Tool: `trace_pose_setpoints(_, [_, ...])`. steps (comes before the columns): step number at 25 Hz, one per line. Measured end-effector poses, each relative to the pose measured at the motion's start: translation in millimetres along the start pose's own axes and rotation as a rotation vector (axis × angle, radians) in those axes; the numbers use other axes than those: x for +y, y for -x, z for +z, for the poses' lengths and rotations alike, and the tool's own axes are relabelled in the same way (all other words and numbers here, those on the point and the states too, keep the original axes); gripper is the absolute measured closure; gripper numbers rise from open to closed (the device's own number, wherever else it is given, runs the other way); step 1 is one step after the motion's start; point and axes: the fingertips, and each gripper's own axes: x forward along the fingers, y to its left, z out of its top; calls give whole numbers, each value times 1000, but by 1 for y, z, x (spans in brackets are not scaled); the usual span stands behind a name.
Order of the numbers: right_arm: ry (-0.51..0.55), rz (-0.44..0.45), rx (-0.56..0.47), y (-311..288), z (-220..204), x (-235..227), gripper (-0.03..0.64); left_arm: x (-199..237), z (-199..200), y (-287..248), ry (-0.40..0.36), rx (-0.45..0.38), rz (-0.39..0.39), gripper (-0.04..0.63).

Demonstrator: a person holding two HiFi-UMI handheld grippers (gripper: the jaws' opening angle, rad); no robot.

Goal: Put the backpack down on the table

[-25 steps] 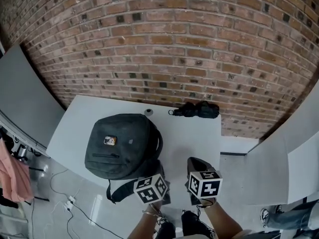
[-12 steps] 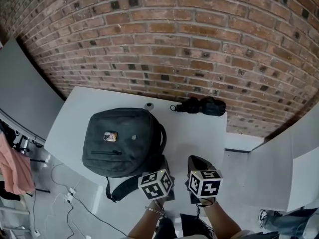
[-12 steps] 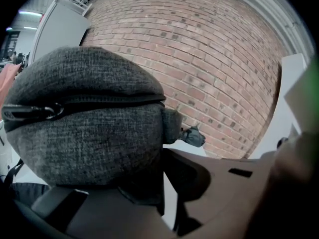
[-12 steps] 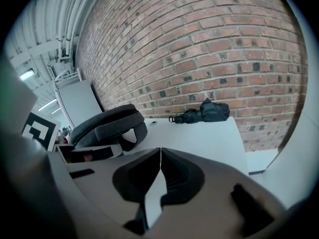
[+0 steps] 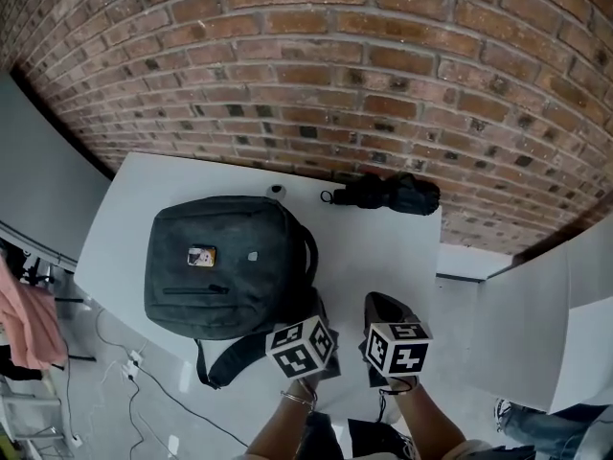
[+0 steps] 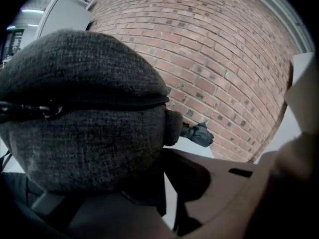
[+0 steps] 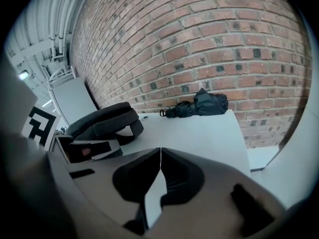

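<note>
A dark grey backpack (image 5: 225, 266) lies flat on the white table (image 5: 374, 247), front pocket up, with one black strap hanging over the near edge. My left gripper (image 5: 311, 310) sits at its near right corner, shut on dark backpack fabric. In the left gripper view the backpack (image 6: 84, 118) fills the left side and black cloth sits between the jaws of the left gripper (image 6: 167, 178). My right gripper (image 5: 383, 307) hovers over bare table just right of the bag. In its own view the right gripper (image 7: 160, 156) is shut on nothing, its pads touching. The backpack (image 7: 102, 121) shows there at the left.
A folded black umbrella (image 5: 388, 193) lies at the table's far right edge against the brick wall. A small round object (image 5: 276, 191) sits behind the bag. Grey panels (image 5: 38, 190) stand left, white ones (image 5: 536, 324) right. Cables (image 5: 134, 372) trail on the floor.
Both grippers have sunk a little towards the table. The backpack has shifted left and lies flatter. The left gripper keeps its hold and the right stays shut.
</note>
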Motion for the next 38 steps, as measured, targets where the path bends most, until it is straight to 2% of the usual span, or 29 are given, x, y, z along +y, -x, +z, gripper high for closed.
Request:
trace_pose_setpoints(9, [14,-3,43,-22,-13,-27,586,3,-21,-24,14,29,29,555])
trace_pose_setpoints(16, [-1,-2,72,-27,-27,-41,586,4,-35,-34,42,47,23,551])
trace_pose_setpoints(21, [-6,6,73,-25,-30,-43,586,3,-48,-37,57,97,-7,545])
trace_pose_setpoints(29, [-13,7,75,-14,-39,-46,586,-2,-53,-31,71,84,-10,422])
trace_pose_setpoints(38, [-23,4,71,0,-50,-43,586,-4,-64,-14,52,89,4,380])
